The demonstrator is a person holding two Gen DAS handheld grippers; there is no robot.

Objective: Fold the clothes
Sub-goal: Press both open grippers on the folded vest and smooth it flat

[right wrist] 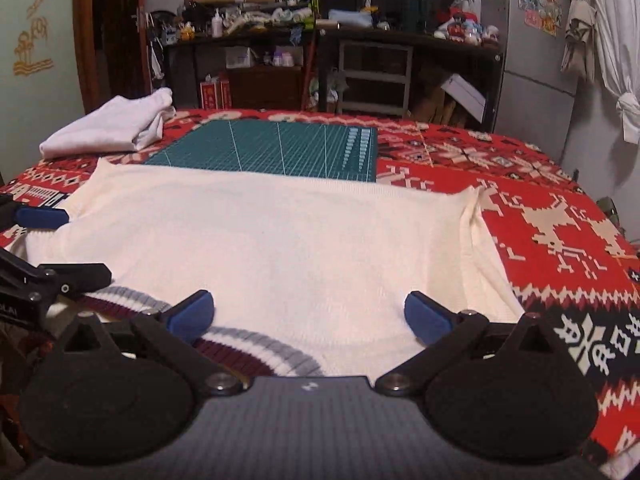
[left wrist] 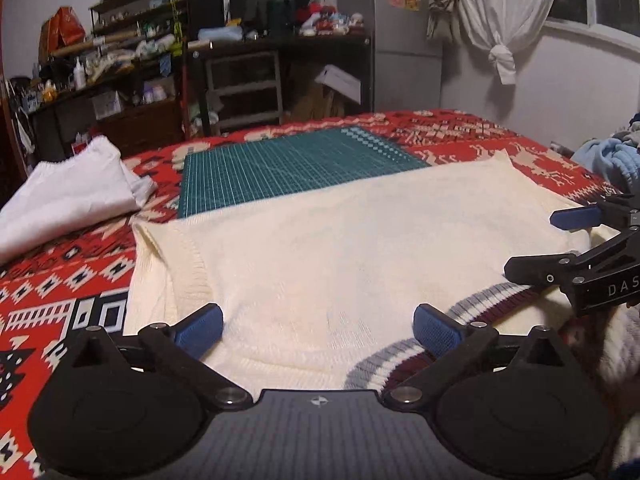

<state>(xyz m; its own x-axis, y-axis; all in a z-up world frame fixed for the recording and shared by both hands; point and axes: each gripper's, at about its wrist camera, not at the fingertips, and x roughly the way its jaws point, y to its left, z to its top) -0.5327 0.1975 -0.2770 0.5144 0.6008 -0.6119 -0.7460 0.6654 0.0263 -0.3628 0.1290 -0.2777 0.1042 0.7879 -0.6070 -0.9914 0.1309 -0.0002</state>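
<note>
A cream knitted sweater [left wrist: 352, 248] [right wrist: 280, 240] lies spread flat on the patterned blanket, its far edge over a green cutting mat. Its striped grey, white and maroon collar [left wrist: 404, 360] [right wrist: 248, 344] faces me at the near edge. My left gripper [left wrist: 318, 328] hovers open over the near left part of the sweater, nothing between its blue pads. My right gripper [right wrist: 306, 316] stands open over the near right part, also with nothing between its pads. Each gripper shows at the edge of the other's view, the right gripper [left wrist: 560, 240] and the left gripper [right wrist: 64, 240].
A folded white garment [left wrist: 68, 196] [right wrist: 112, 126] lies at the far left of the red patterned blanket [left wrist: 60, 280] [right wrist: 560, 240]. The green cutting mat [left wrist: 288, 164] [right wrist: 272, 148] sits beyond the sweater. Light blue clothes [left wrist: 612, 156] are piled at the right. Cluttered shelves and a fridge stand behind.
</note>
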